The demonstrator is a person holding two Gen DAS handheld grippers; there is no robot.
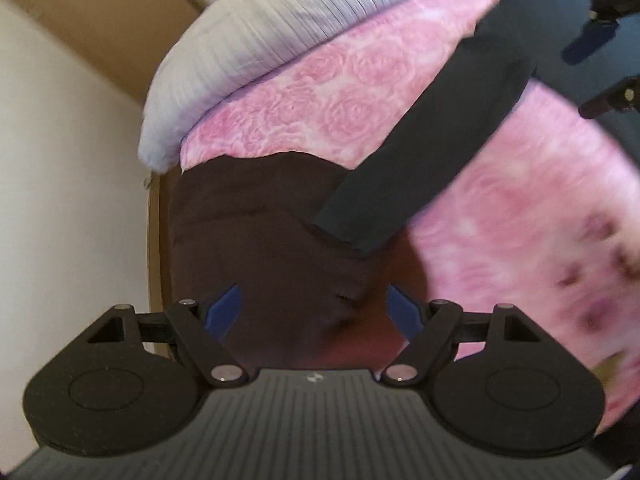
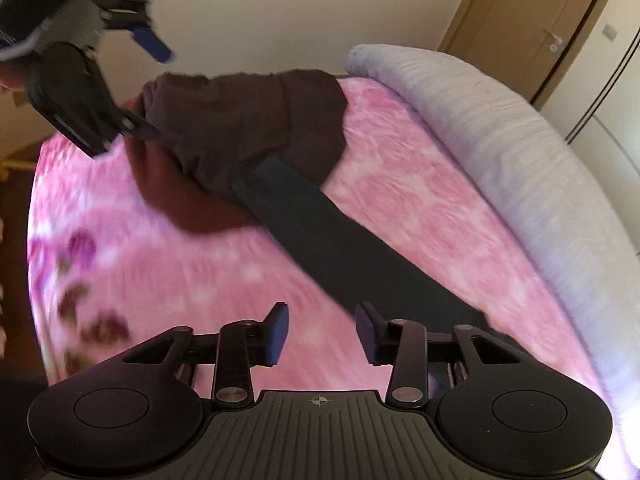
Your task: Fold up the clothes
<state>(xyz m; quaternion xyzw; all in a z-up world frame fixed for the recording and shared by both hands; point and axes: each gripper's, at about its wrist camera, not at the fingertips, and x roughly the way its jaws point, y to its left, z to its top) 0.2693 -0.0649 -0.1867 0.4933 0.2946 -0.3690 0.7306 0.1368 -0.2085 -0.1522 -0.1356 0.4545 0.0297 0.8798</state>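
While brown garment (image 1: 260,232) lies on pink bedspread (image 1: 500,220), both grippers gape wide, holding nothing.

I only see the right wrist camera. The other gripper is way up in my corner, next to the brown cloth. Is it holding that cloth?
Observer: No. Its own camera shows the left gripper wide open. The brown cloth shows in the gap between its fingers and is not pinched.
Child: Where does the dark blue sleeve go? It slips under my gripper.
Observer: In the left wrist view the dark blue sleeve widens into the rest of the garment at its far end. The right gripper hangs over that wide part.
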